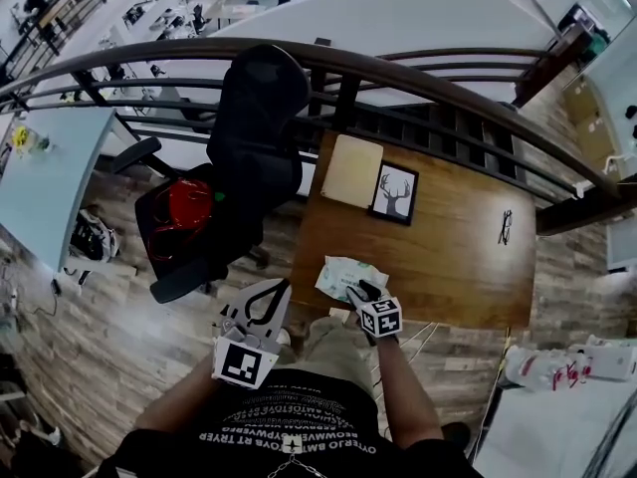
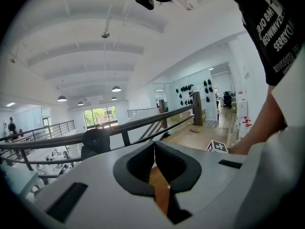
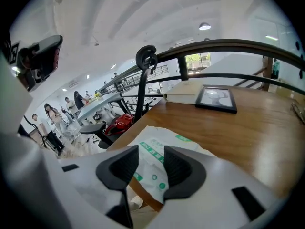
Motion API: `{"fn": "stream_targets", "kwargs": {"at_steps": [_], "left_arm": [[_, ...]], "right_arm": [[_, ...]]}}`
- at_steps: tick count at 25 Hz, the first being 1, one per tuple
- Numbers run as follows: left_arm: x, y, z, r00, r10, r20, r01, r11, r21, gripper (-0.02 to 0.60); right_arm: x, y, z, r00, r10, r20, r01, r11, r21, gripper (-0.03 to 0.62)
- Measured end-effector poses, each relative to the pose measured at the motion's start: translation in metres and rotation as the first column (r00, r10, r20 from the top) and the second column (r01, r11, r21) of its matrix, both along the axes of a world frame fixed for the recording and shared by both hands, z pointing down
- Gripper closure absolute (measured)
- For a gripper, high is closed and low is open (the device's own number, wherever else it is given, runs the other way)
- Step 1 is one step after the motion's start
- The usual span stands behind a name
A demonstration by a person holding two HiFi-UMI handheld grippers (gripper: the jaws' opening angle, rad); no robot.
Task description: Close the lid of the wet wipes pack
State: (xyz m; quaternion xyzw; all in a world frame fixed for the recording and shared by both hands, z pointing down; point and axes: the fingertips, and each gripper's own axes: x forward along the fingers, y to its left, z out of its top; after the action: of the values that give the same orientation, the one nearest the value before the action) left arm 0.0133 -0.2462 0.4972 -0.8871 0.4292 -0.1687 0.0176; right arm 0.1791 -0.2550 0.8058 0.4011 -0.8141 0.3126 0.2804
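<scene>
Seen from above, I am working at a wooden table that is standing against a railing, with a black office chair off its left side and a framed deer print lying toward the far edge. The wet wipes pack is lying flat at the table's near left corner, right by the edge. I am hovering the right gripper just over the pack's near end, its jaws spread and pinching nothing, the green-printed wrapper showing through the gap. The left gripper is hanging off the table to the left, jaws pressed together and empty. I cannot tell from any view whether the lid is up or down. As I judge it, the risk is lying in that corner spot: nothing is bracing the pack, so a push landing off the lid or at a slant could be sliding it over the edge instead of snapping it closed. The soft wrapper could also be giving way under the jaw, leaving the lid only half seated
</scene>
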Motion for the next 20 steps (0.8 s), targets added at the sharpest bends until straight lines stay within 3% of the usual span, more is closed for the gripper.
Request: {"fn": "stream_targets", "kwargs": {"at_steps": [2,7,9,20], "left_arm": [[-0.002,0.003,0.002,1.000,0.007,0.005,-0.007,1.000,-0.004,0.552],[-0.006,0.010,0.004,1.000,0.016,0.013,-0.016,1.000,-0.009,0.552],[-0.009,0.013,0.006,1.000,0.017,0.019,-0.016,1.000,-0.013,0.552],[-0.018,0.027,-0.003,0.999,0.036,0.015,-0.036,0.999,0.000,0.552]], "right_arm": [[-0.001,0.002,0.003,1.000,0.010,-0.018,-0.010,1.000,0.003,0.464],[0.000,0.002,0.014,0.997,0.037,-0.066,-0.037,0.999,-0.001,0.479],[0.004,0.001,0.019,0.994,0.058,-0.095,-0.057,0.998,0.005,0.550],[-0.003,0.004,0.026,0.964,0.006,-0.266,0.010,0.998,0.061,0.560]]}}
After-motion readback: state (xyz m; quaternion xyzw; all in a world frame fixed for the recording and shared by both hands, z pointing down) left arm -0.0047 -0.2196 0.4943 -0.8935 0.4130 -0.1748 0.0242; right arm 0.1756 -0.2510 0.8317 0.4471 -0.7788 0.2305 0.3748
